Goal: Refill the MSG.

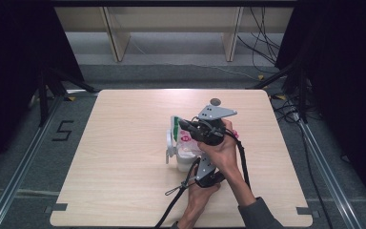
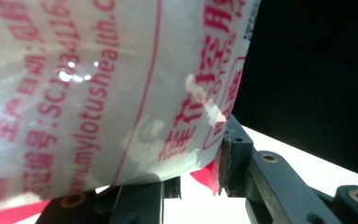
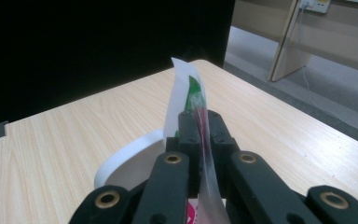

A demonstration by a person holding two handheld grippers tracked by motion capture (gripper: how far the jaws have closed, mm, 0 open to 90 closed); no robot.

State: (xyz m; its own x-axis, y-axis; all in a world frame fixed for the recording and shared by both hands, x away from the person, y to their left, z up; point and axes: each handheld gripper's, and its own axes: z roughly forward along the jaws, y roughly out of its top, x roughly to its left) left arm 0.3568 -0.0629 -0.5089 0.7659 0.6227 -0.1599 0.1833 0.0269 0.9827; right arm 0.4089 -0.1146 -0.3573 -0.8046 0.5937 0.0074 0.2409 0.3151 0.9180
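Near the middle of the pale wooden counter [image 1: 124, 157], a white plastic pouch printed with red lettering [image 1: 183, 143] is clamped by the left gripper [image 1: 198, 168], while its thin top edge is pinched by the right gripper [image 1: 183, 125].

Bag [image 2: 98, 93]: thin plastic film, translucent white, glossy with small highlights, lightly creased, printed in red; its top edge [image 3: 191, 93] a smooth, semi-clear film printed in green. Left gripper [image 2: 200, 182]: black matt plastic links with brass-coloured rivets; the pad's edge looks rough. Right gripper [image 3: 200, 135]: the same matt black plastic and brass-coloured rivets; grey matt plate [image 1: 214, 112] on top. Table [image 1: 124, 157]: pale wood-grain top, smooth, low sheen. Sleeve [image 1: 259, 214]: grey cloth.
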